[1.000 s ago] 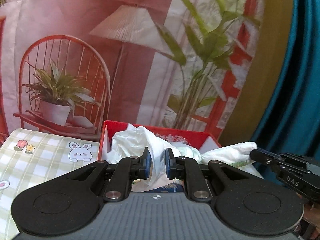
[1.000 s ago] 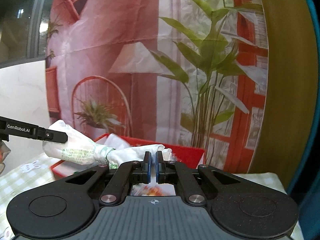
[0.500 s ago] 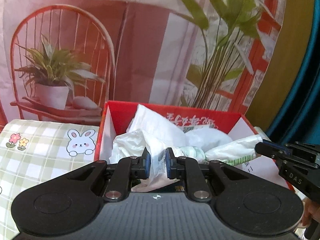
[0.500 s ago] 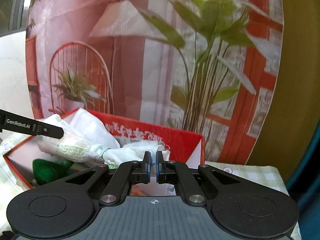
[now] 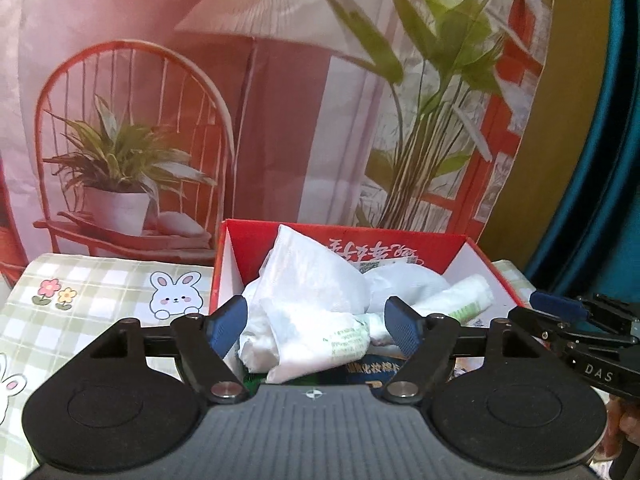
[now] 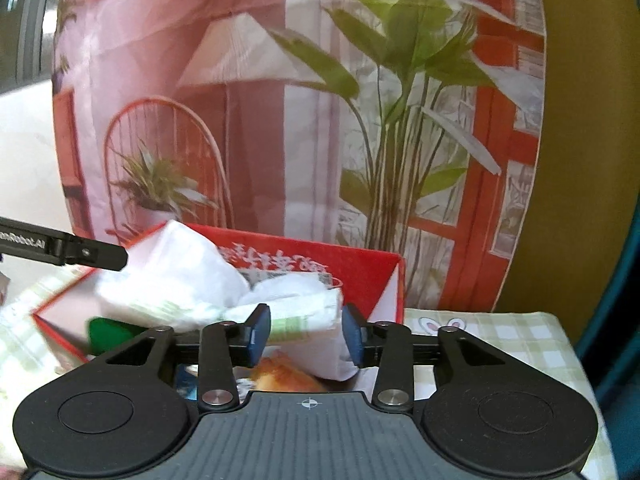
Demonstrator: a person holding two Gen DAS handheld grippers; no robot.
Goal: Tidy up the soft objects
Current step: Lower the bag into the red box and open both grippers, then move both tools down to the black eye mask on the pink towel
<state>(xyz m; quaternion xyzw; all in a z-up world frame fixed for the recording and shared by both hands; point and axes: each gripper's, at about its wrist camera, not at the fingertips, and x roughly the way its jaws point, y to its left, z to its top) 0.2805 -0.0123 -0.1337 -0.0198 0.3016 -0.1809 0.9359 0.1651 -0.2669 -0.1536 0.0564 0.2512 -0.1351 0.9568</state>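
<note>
Backdrop point(image 5: 280, 120): printed cloth filling the upper frame of both views, showing a lamp, a wire chair with a potted plant, and tall green leaves.

Tablecloth point(image 5: 100, 292): green check with rabbit and flower motifs, lower left of the left wrist view; also at lower right of the right wrist view point(image 6: 500, 336).

Red box point(image 5: 248, 236): open-topped, white inside, centre of the left wrist view, standing on the tablecloth; printed characters on its far wall.

White plastic bag point(image 5: 312, 312): crumpled, with green print, lying in the red box atop other contents; centre of both views point(image 6: 180, 280).

Left gripper point(image 5: 316, 328): lower centre; jaws opening, spread wide to either side of the bag, pads clear of it.

Right gripper point(image 6: 306, 330): lower centre of its own view, right edge of the left wrist view point(image 5: 560, 312); jaws opening, the bag's twisted end between the blue pads, contact not discernible.

Green item point(image 6: 108, 332): small, partly hidden under the bag at left of the right wrist view.
</note>
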